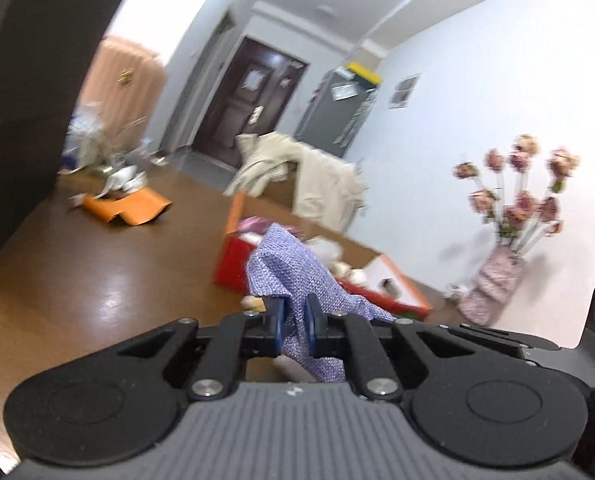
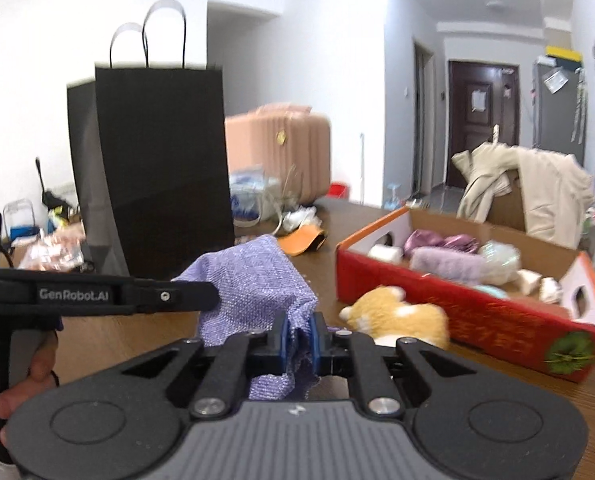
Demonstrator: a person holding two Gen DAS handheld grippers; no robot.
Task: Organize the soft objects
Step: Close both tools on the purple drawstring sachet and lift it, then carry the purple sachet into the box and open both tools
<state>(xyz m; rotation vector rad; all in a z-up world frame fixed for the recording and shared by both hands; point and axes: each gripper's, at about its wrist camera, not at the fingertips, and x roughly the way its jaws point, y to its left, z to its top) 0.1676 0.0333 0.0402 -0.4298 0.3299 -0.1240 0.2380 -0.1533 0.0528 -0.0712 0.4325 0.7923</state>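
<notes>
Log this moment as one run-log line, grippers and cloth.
left gripper: shut on purple cloth | right gripper: shut on purple cloth | cloth: lifted off table | orange plush: beside red box

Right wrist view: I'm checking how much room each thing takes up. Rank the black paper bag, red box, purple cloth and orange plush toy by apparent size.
1. Black paper bag
2. Red box
3. Purple cloth, though it sits nearest the camera, which inflates it
4. Orange plush toy
</notes>
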